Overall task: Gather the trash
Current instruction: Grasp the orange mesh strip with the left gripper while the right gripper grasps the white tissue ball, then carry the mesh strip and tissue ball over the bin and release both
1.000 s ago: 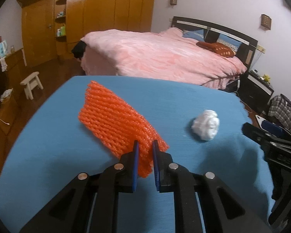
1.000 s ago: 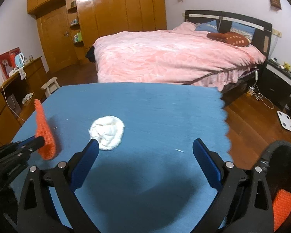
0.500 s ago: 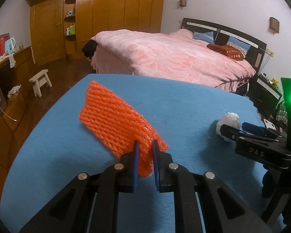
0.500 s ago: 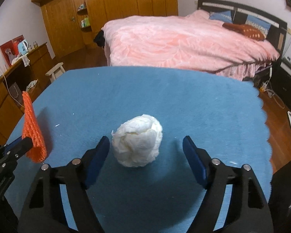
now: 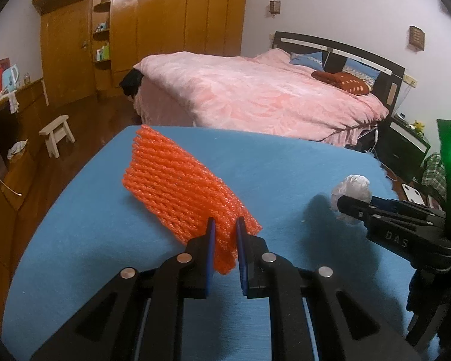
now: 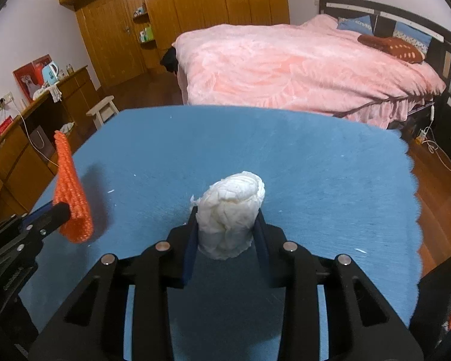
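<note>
An orange foam net [image 5: 180,186] hangs a little above the blue-covered table [image 5: 105,210], and my left gripper [image 5: 224,222] is shut on its near end. The same net [image 6: 70,189] shows at the left of the right wrist view, held upright by the left gripper [image 6: 61,209]. A crumpled white paper wad [image 6: 230,207] sits on the table [image 6: 315,165] between the jaws of my right gripper [image 6: 226,212]. Those jaws are closing and both pads press its sides, squeezing it narrow. In the left wrist view the wad [image 5: 353,185] is partly hidden behind the right gripper [image 5: 345,203].
A pink-covered bed [image 5: 255,96] stands beyond the table's far edge. A small white stool [image 5: 57,134] and a wooden sideboard [image 6: 24,126] are on the left, and a wooden wardrobe [image 5: 153,24] lines the back wall. The cloth's scalloped right edge [image 6: 416,198] drops to wooden floor.
My right gripper has moved in around the white wad and its jaws have drawn together from wide apart until they squeeze it. The left gripper has kept still with the orange net.
</note>
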